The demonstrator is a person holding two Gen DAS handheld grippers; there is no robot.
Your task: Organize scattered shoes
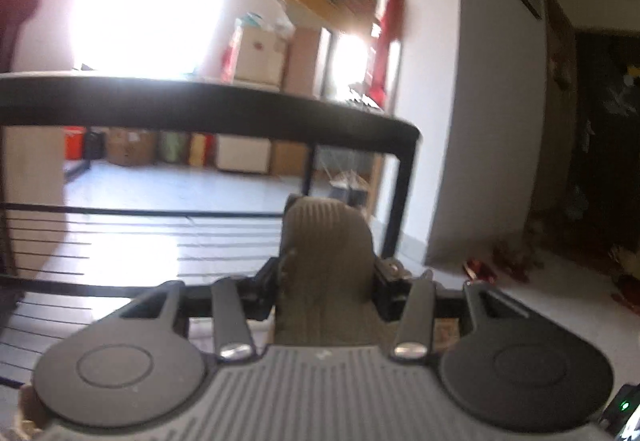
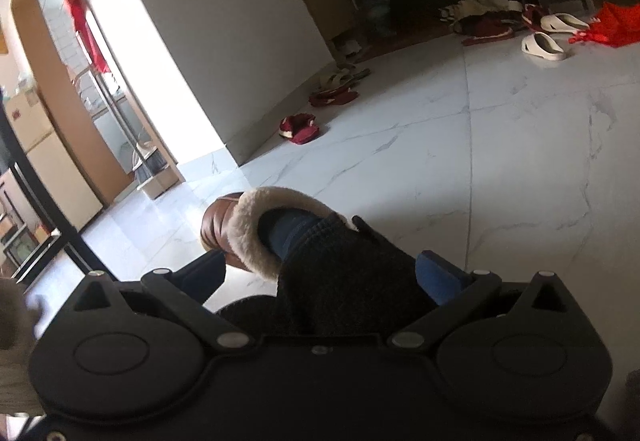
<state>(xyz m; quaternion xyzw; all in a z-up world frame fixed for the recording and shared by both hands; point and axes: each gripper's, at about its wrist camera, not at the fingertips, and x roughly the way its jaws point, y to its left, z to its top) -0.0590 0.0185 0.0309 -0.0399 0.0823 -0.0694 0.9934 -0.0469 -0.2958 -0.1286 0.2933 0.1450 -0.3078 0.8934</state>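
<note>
Left wrist view faces the rack closely; right overlooks floor.

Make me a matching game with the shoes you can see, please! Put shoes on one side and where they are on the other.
Things:
1. grey-brown ribbed slipper
2. brown boot with fluffy cream lining
3. white slide sandals
4. dark red slipper

Places:
A. on the floor near the white wall corner
B. far off, beside red cloth
C. between the left gripper's fingers
D. on a person's foot

Pairs: 1-C, 2-D, 3-B, 4-A
</note>
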